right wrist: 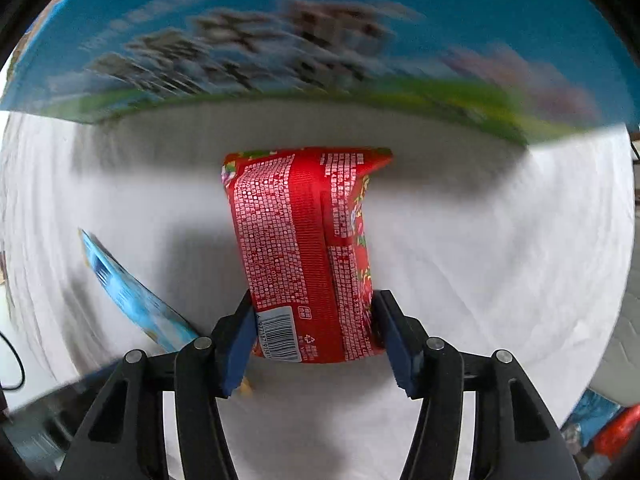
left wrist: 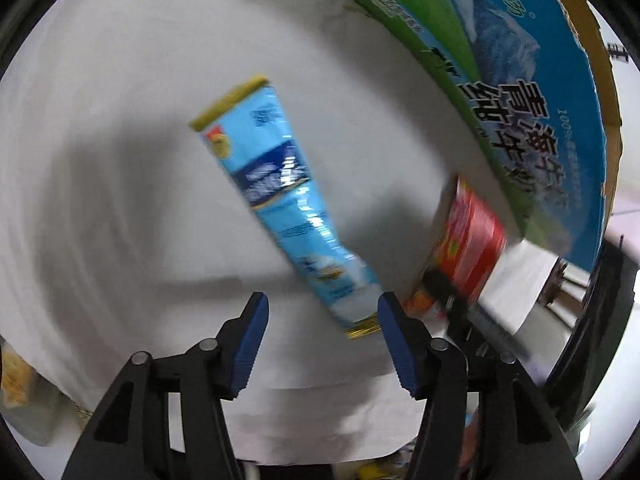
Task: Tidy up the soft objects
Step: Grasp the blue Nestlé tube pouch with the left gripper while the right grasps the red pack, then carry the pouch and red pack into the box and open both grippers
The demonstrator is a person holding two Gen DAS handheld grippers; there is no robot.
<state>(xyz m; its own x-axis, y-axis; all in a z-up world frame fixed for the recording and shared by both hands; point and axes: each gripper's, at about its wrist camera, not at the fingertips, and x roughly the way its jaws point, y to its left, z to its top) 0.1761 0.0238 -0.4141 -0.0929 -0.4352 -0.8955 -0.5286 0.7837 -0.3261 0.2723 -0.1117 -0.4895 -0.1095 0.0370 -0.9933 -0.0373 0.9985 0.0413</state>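
Observation:
A long light-blue snack packet [left wrist: 282,200] lies on the white cloth ahead of my left gripper [left wrist: 322,312], which is open and empty; the packet's near end lies just beside the right fingertip [left wrist: 390,312]. My right gripper [right wrist: 314,312] is shut on a red snack packet [right wrist: 300,248], held above the cloth and pointing at the carton. The red packet also shows in the left wrist view [left wrist: 466,252], blurred. The blue packet shows at the left of the right wrist view [right wrist: 132,296].
A large blue and green cardboard carton [left wrist: 520,92] stands on the white cloth [left wrist: 120,160] at the far right; in the right wrist view the carton [right wrist: 320,32] fills the top. More packets [right wrist: 604,424] lie off the table at lower right.

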